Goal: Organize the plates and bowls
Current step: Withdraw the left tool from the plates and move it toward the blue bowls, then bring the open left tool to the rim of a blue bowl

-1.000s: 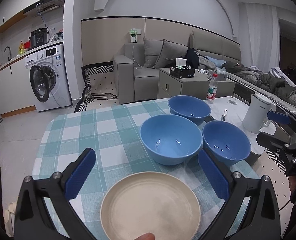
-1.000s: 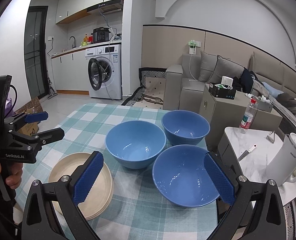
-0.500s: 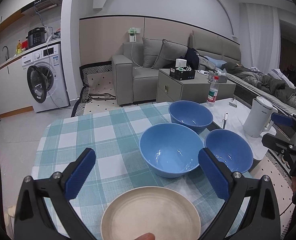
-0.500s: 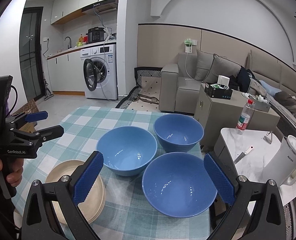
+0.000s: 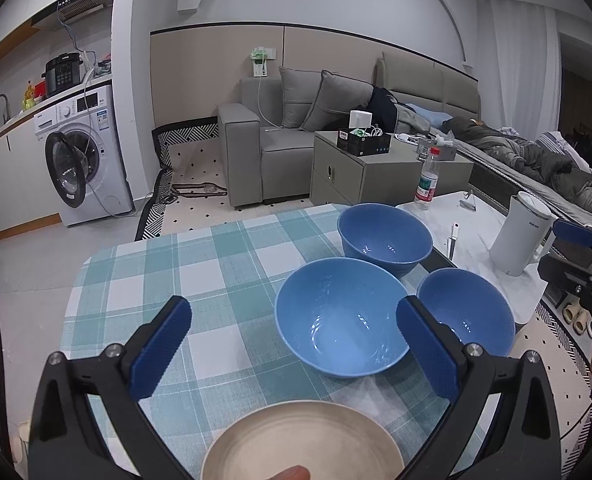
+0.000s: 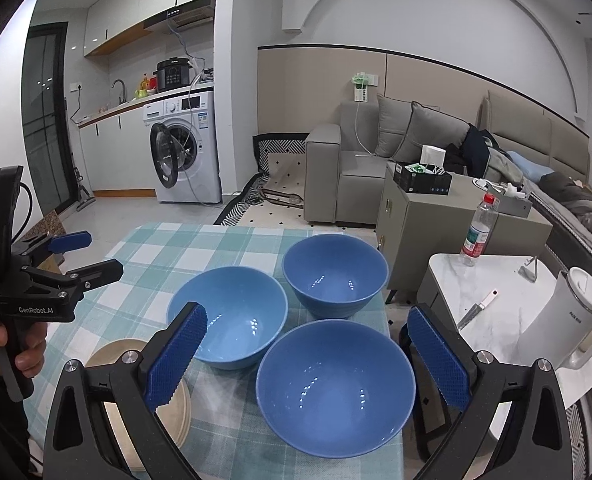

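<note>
Three blue bowls stand on a green checked tablecloth: a middle bowl, a far bowl and a near right bowl. A stack of cream plates lies at the table's near left. My left gripper is open and empty, above the plates and short of the middle bowl. My right gripper is open and empty, its blue pads either side of the near right bowl, above it.
A white side table to the right carries a white kettle, a knife and a water bottle. A grey sofa, a cabinet and a washing machine stand beyond the table.
Both grippers have drawn back and risen a little, so bowls and plates sit lower and nearer in view. Both stay open. Nothing on the table has moved.
</note>
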